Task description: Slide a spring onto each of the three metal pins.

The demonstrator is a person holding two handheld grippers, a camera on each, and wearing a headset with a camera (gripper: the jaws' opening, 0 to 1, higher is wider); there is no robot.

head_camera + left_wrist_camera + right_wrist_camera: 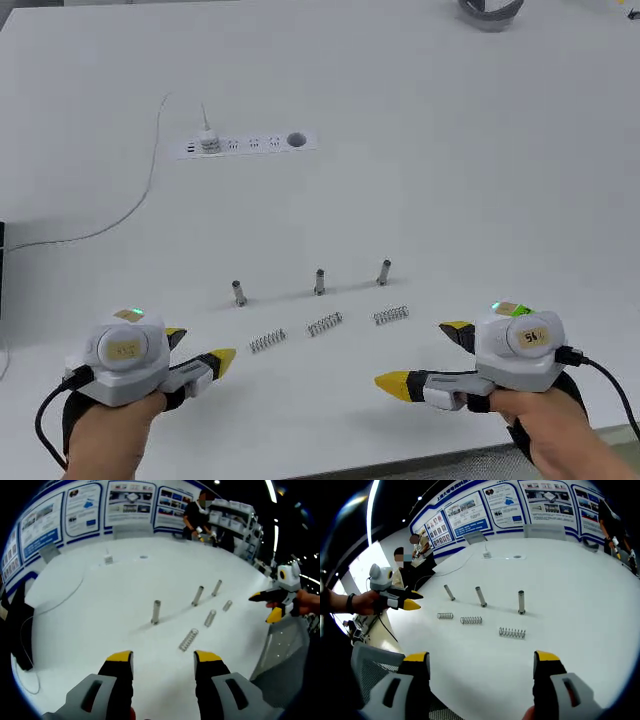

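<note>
White table (450, 180), plain top. Three steel pins stand upright on it in a row, long axes vertical: left pin (239, 293), middle pin (320, 282), right pin (384, 272).

Three springs lie flat just on the near side of the pins, apart from them: left spring (267, 341), middle spring (324, 324), right spring (391, 315). Each spring's long axis runs along the row, end to end with its neighbours, far end tipped slightly away to the right.

Left gripper (200, 345) is held near the table's front edge, yellow-tipped fingers wide apart and aimed toward the springs. Right gripper (423, 355) is the same, fingers wide, pointing left.

Yellow label (530, 337) on the right gripper carries digits, possibly "51"; not sure.

Power strip (247, 144) lies farther back, with a cable (140, 200) trailing left. Blue-and-white posters (500, 500) line the wall; the print is too small to read.
</note>
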